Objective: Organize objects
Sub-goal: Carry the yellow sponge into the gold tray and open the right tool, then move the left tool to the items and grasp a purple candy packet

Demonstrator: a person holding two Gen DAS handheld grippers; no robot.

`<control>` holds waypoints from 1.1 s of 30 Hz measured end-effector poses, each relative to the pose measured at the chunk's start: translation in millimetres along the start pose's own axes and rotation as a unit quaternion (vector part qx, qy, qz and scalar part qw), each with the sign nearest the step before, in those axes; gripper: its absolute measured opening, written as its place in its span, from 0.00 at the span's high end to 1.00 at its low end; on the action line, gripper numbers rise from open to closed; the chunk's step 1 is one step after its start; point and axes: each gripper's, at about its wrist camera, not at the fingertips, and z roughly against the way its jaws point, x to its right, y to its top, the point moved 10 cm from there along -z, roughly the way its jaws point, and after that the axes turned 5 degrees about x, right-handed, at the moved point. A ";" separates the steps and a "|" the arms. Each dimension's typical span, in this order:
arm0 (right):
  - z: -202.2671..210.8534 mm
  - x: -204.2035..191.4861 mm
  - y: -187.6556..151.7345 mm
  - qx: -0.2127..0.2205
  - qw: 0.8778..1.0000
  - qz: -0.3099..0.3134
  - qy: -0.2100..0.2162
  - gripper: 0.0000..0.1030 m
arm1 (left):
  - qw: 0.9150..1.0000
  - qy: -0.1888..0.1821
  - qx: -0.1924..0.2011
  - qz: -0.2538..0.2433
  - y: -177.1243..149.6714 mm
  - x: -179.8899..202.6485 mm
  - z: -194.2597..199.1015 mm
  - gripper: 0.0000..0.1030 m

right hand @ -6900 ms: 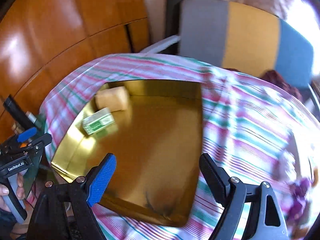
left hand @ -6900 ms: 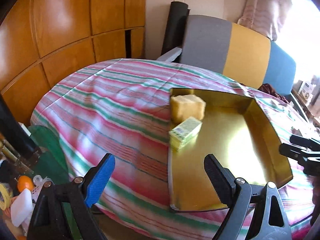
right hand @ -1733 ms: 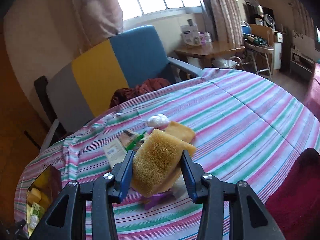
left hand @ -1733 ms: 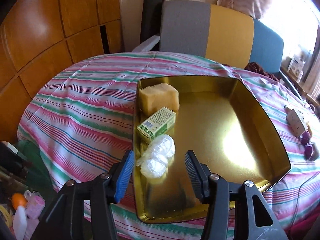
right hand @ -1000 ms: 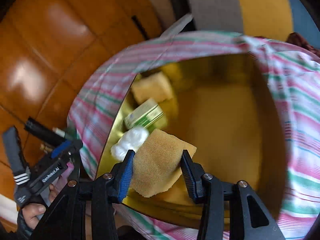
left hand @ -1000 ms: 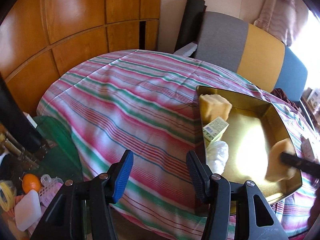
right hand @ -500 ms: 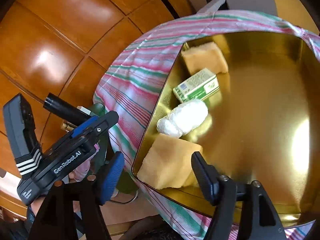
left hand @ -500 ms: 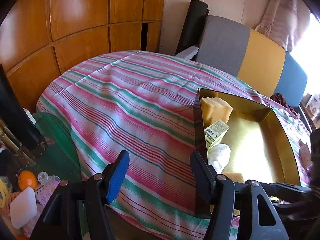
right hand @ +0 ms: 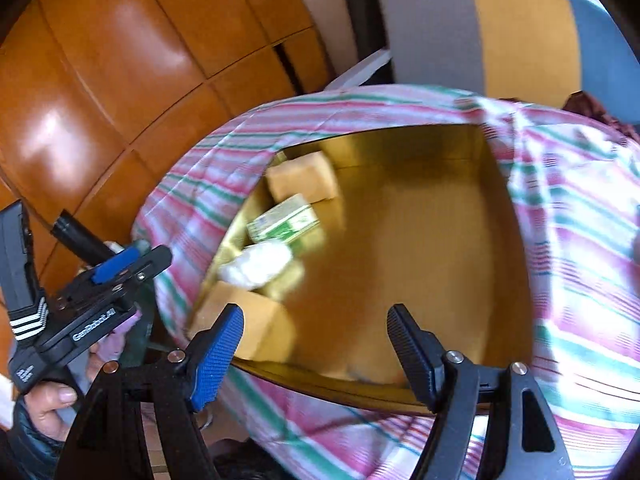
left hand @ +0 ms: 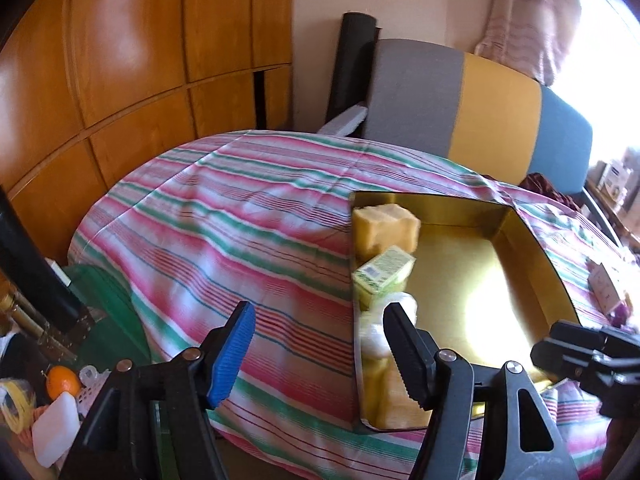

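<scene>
A gold tray (left hand: 524,240) (right hand: 420,248) lies on the striped tablecloth. Along its left side sit a yellow sponge (left hand: 384,226) (right hand: 302,182), a green box (left hand: 382,272) (right hand: 284,222), a white plastic bundle (left hand: 380,324) (right hand: 260,264) and a second tan sponge (right hand: 244,324) (left hand: 384,396) in the near corner. My right gripper (right hand: 314,344) hovers over the tray's near edge, its jaws opening with nothing between them. My left gripper (left hand: 316,344) hangs over the cloth beside the tray's left wall, its jaws also opening and empty. Each gripper shows in the other's view: the right gripper (left hand: 580,352) and the left gripper (right hand: 120,272).
A grey, yellow and blue chair (left hand: 460,96) stands behind the table, with wooden wall panels (left hand: 132,60) to the left. A small carton (left hand: 604,284) lies on the cloth right of the tray. An orange (left hand: 62,380) and clutter sit on the floor at lower left.
The right gripper opened and let the tan sponge go in the tray's near corner, then drew back. The left gripper's jaws widened and it shifted a little.
</scene>
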 end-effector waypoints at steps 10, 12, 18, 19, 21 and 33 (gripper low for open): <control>36.9 61.9 -4.2 0.023 0.997 -0.017 -0.068 0.27 | 0.998 -0.042 -0.002 -0.043 -3.7 58.6 5.7 0.35; 44.0 75.9 -5.0 0.029 0.996 -0.029 -0.079 0.27 | 0.998 -0.049 -0.002 -0.050 -3.8 68.3 6.8 0.35; 68.1 122.3 -9.4 0.040 0.990 -0.063 -0.118 0.27 | 0.995 -0.069 -0.004 -0.076 -5.7 98.3 8.0 0.35; 73.0 130.9 -10.2 0.043 0.989 -0.070 -0.125 0.27 | 0.994 -0.072 -0.005 -0.080 -6.4 102.5 7.7 0.35; 83.9 149.6 -11.6 0.049 0.985 -0.086 -0.141 0.27 | 0.993 -0.077 -0.006 -0.087 -7.8 111.4 7.6 0.35; 191.7 265.1 -15.4 0.107 0.946 -0.165 -0.257 0.24 | 0.985 -0.121 -0.002 -0.123 -5.5 163.1 11.1 0.31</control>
